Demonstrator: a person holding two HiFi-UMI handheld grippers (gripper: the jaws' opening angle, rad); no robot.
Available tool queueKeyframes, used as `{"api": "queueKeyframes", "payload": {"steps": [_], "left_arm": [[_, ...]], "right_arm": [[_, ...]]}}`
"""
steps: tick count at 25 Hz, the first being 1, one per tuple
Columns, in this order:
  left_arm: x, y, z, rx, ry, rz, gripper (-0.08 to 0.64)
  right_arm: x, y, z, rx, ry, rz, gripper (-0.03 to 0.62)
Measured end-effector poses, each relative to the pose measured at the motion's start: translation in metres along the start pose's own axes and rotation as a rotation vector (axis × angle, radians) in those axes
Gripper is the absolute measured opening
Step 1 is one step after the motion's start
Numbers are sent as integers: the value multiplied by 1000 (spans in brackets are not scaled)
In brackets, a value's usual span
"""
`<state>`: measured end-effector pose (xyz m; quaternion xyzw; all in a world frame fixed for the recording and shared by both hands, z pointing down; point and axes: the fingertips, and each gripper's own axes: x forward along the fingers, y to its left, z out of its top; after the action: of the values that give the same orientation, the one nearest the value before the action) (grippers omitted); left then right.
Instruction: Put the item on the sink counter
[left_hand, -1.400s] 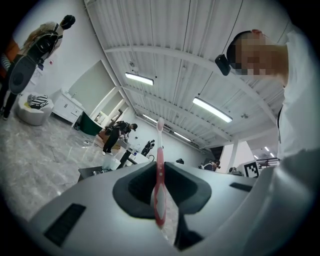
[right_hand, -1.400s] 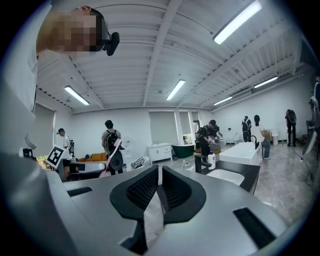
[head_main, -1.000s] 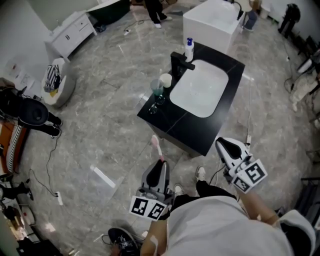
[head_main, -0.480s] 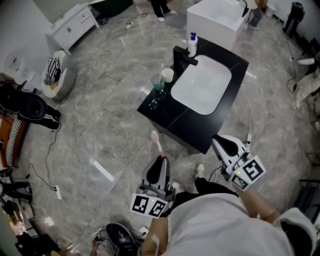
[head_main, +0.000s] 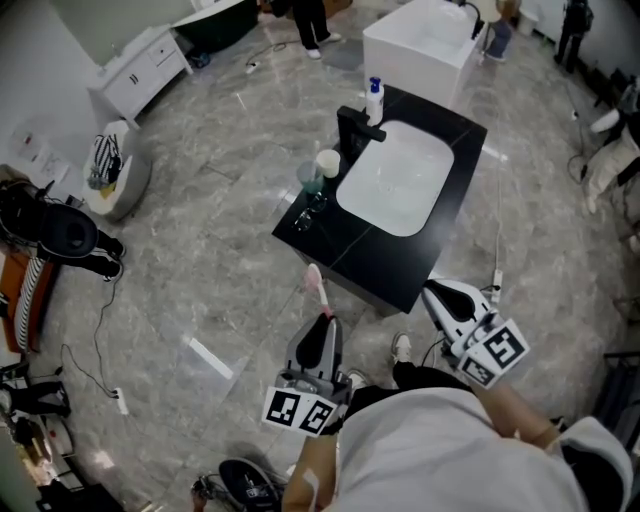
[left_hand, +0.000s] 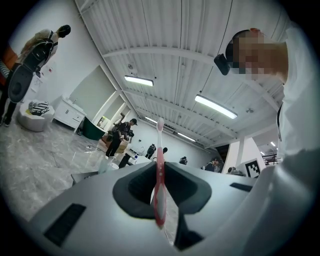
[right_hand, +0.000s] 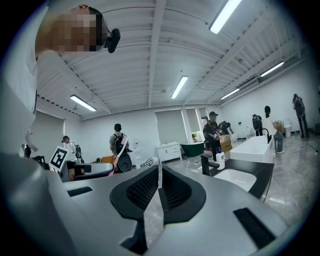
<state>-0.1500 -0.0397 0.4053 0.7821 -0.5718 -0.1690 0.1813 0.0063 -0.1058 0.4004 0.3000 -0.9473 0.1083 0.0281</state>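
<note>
A pink toothbrush (head_main: 315, 285) sticks up and forward from my left gripper (head_main: 321, 325), which is shut on its handle. In the left gripper view the toothbrush (left_hand: 160, 145) stands upright between the pads of the left gripper (left_hand: 160, 187). The black sink counter (head_main: 400, 270) with its white basin (head_main: 393, 178) lies just ahead of both grippers. My right gripper (head_main: 436, 295) hovers near the counter's near corner. Seen in its own view, the right gripper (right_hand: 159, 186) is shut with nothing in it.
On the counter's left side stand a black faucet (head_main: 358, 125), a soap bottle (head_main: 374, 100) and two cups (head_main: 322, 168). A white bathtub (head_main: 425, 40) is behind the counter, a white cabinet (head_main: 140, 65) at the far left. Cables lie on the grey marble floor (head_main: 200, 250).
The head view has swayed a little. Both grippers stay about where they were in front of the counter, and the toothbrush stays in the left one.
</note>
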Motion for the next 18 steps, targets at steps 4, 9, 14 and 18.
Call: {"api": "queueKeyframes", "payload": {"steps": [4,9,14,18], "left_arm": [[3,-1,-4,-1,7,-16,49],[9,0,-9,-13,16,-31,49],[19,0,-11,-14,20,-48,49],[25,-3,-16,-10,32,-54,49]], "right_arm": [[-8,-3,-2,-6,8,-23,49],[-17,-6,-3,-7,19,-53,49],[-26,-11,-1,-12,8,-79,49],[-33,-14,3,-19,-1,-93,49]]}}
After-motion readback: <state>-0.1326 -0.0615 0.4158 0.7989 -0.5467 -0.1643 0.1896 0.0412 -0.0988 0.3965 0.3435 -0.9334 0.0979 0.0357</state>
